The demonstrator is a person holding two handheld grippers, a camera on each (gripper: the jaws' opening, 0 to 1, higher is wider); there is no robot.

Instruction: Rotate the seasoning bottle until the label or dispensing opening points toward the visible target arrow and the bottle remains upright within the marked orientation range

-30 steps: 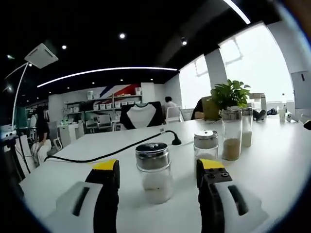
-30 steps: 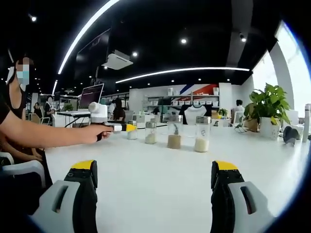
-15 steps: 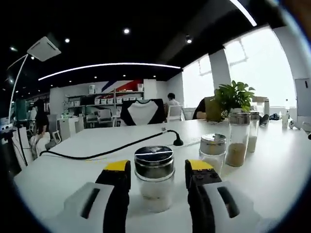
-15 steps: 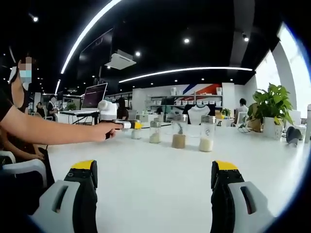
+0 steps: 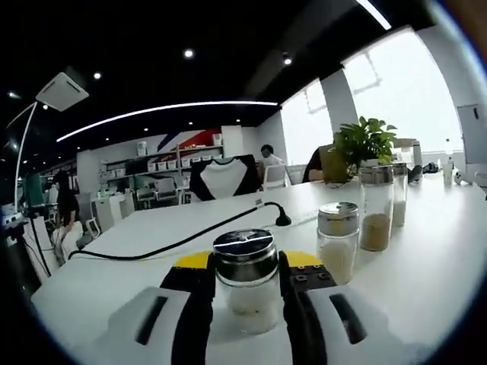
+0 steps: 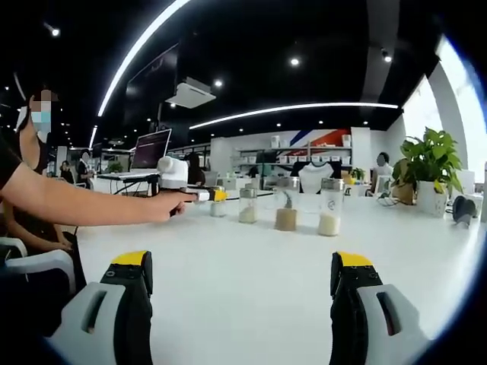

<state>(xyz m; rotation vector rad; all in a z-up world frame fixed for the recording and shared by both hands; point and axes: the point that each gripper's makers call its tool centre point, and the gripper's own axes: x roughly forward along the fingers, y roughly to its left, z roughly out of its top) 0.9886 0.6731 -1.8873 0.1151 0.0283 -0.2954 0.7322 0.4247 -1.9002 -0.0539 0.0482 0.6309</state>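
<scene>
Fingers point(image 5: 196, 304) of my left gripper point(image 5: 245, 268) press both sides of the bottle point(image 5: 246, 280), which stands upright on the table point(image 5: 426, 266), steel-lidded and part full of pale grains; my right gripper point(image 6: 242, 266) hangs with its jaws wide apart over bare tabletop. Just beside the bottle stands a jar point(image 5: 338, 240) of white grains, and past it two tall jars point(image 5: 376, 207), the nearer holding tan powder. A black cable point(image 5: 175, 242) crosses the white table, with a potted plant point(image 5: 364, 144) by the bright window and shelves point(image 5: 163, 163) at the far wall.
</scene>
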